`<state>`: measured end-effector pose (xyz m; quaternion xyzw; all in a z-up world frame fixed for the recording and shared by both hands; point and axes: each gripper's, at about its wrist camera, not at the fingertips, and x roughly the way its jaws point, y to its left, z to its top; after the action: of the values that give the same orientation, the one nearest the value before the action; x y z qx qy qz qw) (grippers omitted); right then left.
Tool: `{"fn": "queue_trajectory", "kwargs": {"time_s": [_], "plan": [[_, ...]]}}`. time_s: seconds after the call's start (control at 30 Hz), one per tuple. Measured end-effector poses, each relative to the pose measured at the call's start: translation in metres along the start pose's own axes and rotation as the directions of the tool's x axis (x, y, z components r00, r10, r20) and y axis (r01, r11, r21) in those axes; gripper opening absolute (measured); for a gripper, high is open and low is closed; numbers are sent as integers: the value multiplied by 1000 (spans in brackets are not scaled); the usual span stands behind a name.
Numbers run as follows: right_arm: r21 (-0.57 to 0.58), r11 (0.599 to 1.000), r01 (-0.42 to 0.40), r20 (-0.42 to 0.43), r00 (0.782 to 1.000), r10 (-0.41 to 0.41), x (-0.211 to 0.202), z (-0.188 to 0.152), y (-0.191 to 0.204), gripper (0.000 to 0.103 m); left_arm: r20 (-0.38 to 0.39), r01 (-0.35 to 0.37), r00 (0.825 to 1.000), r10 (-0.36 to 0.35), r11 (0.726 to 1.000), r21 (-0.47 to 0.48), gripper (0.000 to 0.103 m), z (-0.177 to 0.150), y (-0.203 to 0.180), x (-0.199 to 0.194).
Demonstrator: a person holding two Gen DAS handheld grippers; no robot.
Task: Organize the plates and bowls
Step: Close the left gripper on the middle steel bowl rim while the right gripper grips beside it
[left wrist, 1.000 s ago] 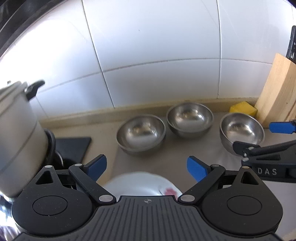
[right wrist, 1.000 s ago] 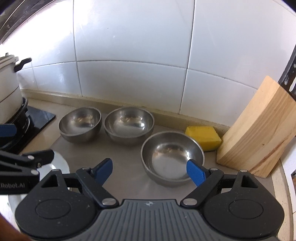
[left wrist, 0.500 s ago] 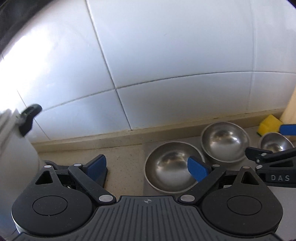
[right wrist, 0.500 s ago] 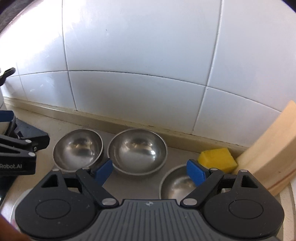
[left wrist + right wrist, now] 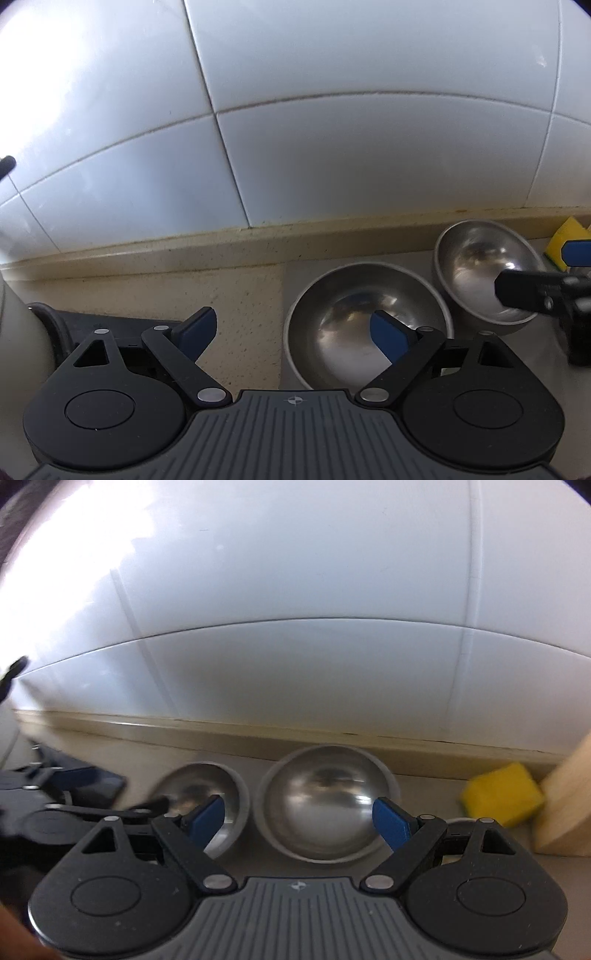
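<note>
Between the left gripper (image 5: pixel 291 332)'s blue pads sits only bare counter (image 5: pixel 240 295) and the near-left rim of the left steel bowl (image 5: pixel 354 325); its jaws have just been closing a little yet remain spread, nothing grasped, the right pad over that bowl's hollow and the left pad over the beige counter. Right of it, the right gripper (image 5: pixel 298 821) is likewise released, its pads parted, straddling the middle steel bowl (image 5: pixel 325 794), with no contact visible. That bowl stands just beside the left one, both upright, near the far edge of the counter under the white tiled wall (image 5: pixel 332 129). Only a sliver of a third bowl's rim (image 5: pixel 460 821) peeks behind the right pad's linkage. Further right lie a yellow sponge (image 5: pixel 502 794) and, beside it, a wooden block (image 5: pixel 569 805). At far left a pot's side (image 5: pixel 18 343) rests on a black hob (image 5: pixel 74 317).
</note>
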<state>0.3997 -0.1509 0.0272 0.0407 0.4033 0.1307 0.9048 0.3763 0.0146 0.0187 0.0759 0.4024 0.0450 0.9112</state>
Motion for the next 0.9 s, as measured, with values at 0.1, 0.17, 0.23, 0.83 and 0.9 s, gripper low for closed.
{"fn": "queue_trajectory", "kwargs": {"time_s": [0.1,0.17,0.23,0.83,0.9], "plan": [[-30,999,-41,-22,999,41,5,-1,15,66,-11,0,1000,0,1000,-10,85,-2,5,8],[-27,998,-58,-51,997,57,10,-4,20,65,-20,5,1000,-6,1000,-22,84,-2,9,13],[-10,997,-75,-83,994,74,16,-8,22,65,-24,10,1000,-11,1000,-28,82,-3,12,18],[142,986,-92,-214,969,122,46,-22,13,37,-93,115,989,-117,993,-27,51,-6,13,57],[178,978,-109,-234,961,150,45,-22,10,35,-94,123,988,-124,992,-21,50,-5,11,56]]}}
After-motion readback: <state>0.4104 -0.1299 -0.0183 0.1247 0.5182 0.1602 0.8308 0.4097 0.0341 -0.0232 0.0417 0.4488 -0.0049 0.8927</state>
